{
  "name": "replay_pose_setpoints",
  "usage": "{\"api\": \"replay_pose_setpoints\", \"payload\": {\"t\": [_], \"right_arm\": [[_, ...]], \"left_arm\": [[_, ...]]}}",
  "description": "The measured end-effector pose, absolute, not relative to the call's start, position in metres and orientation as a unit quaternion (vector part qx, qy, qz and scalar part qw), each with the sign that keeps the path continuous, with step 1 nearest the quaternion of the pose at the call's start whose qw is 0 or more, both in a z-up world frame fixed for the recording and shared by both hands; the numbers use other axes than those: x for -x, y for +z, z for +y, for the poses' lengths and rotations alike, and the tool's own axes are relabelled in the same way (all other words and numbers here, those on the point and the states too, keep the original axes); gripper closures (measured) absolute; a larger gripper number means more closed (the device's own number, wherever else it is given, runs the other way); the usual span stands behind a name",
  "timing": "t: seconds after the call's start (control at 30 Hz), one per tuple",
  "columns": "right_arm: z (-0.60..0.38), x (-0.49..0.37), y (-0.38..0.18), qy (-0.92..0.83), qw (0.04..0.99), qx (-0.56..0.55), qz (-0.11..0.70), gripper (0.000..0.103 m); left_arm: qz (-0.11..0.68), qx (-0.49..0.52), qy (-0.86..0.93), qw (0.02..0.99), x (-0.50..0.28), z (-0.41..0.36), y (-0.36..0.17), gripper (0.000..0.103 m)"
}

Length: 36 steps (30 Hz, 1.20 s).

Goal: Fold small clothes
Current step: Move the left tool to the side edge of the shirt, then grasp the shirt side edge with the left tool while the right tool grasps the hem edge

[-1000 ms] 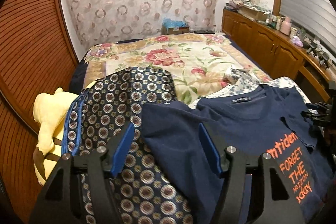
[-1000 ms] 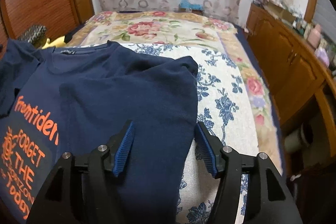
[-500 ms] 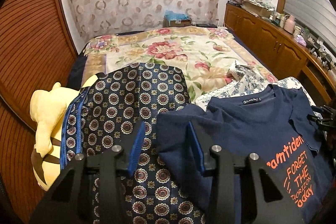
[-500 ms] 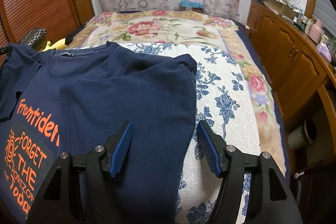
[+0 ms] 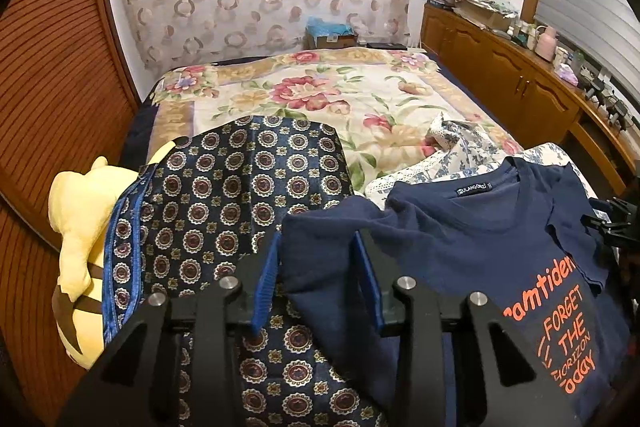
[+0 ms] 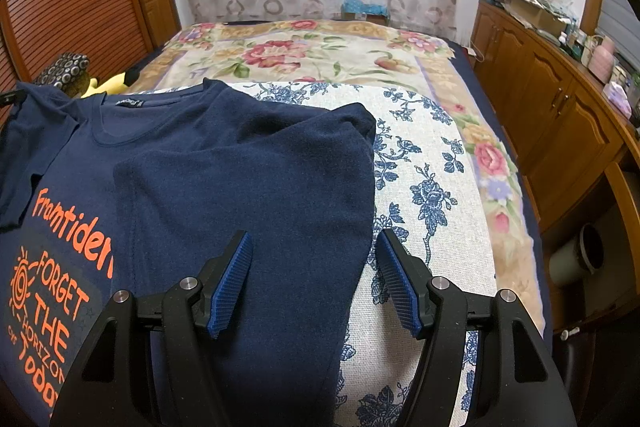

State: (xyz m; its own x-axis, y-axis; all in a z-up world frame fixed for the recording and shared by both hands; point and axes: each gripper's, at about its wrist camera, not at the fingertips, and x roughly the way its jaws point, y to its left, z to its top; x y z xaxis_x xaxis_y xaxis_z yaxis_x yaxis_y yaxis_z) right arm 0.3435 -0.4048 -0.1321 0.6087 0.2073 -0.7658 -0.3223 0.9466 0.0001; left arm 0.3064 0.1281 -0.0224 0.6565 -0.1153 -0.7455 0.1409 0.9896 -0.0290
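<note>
A navy T-shirt with orange lettering lies chest-up on the bed, its collar pointing away from me. My left gripper hangs over the shirt's left sleeve. Its jaws are closing with the sleeve cloth between the blue pads, and I see no firm pinch. In the right wrist view the T-shirt has its right side folded in over the chest. My right gripper stands open just above that fold, and the shirt's right edge runs between its fingers.
A navy cloth with round medallions lies left of the shirt, partly over a yellow plush toy. A white cloth with blue flowers lies under the shirt. A floral bedspread stretches behind, and wooden cabinets line the right.
The left gripper's jaws have narrowed around the shirt's left sleeve, and it has edged slightly toward it. The right gripper has held still and stayed open.
</note>
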Motion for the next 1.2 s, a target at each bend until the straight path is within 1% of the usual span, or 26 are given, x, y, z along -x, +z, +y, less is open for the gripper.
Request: {"api": "replay_pose_setpoints", "payload": {"t": [0.03, 0.07, 0.13, 0.17, 0.2, 0.27, 0.53, 0.73, 0.8, 1.13, 1.17, 1.2], "right_arm": [[-0.405, -0.344, -0.132, 0.148, 0.894, 0.069, 0.417, 0.037], [-0.405, -0.344, -0.132, 0.148, 0.894, 0.069, 0.417, 0.037], [-0.405, -0.344, -0.132, 0.148, 0.894, 0.069, 0.417, 0.037], [-0.405, -0.344, -0.132, 0.148, 0.894, 0.068, 0.417, 0.037], [-0.405, -0.344, -0.132, 0.149, 0.894, 0.068, 0.417, 0.036], [-0.406, -0.343, -0.132, 0.152, 0.894, 0.062, 0.417, 0.036], [-0.41, -0.362, -0.127, 0.148, 0.891, 0.06, 0.425, 0.036], [-0.421, -0.397, -0.124, 0.156, 0.884, 0.032, 0.439, 0.037], [-0.423, -0.404, -0.123, 0.16, 0.883, 0.019, 0.441, 0.039], [-0.405, -0.419, -0.124, 0.165, 0.879, 0.052, 0.444, 0.043], [-0.403, -0.419, -0.124, 0.166, 0.879, 0.056, 0.443, 0.045], [-0.401, -0.418, -0.124, 0.167, 0.879, 0.062, 0.443, 0.055]], "left_arm": [[0.407, -0.016, -0.074, 0.91, -0.306, 0.127, -0.022, 0.073], [0.403, -0.017, -0.08, 0.911, -0.305, 0.126, -0.021, 0.085], [0.39, -0.022, -0.083, 0.917, -0.301, 0.121, -0.017, 0.088], [0.385, -0.021, -0.091, 0.918, -0.299, 0.118, -0.014, 0.093], [0.384, -0.017, -0.097, 0.918, -0.298, 0.117, -0.012, 0.095], [0.377, -0.018, -0.098, 0.921, -0.295, 0.113, -0.008, 0.097], [0.359, -0.016, -0.107, 0.927, -0.288, 0.108, 0.002, 0.098], [0.358, -0.017, -0.111, 0.927, -0.284, 0.106, 0.001, 0.098], [0.358, -0.017, -0.109, 0.927, -0.284, 0.106, 0.0, 0.098], [0.367, -0.012, -0.099, 0.925, -0.285, 0.111, -0.008, 0.098], [0.368, -0.012, -0.1, 0.924, -0.285, 0.111, -0.009, 0.098], [0.368, -0.012, -0.1, 0.924, -0.285, 0.11, -0.009, 0.098]]}}
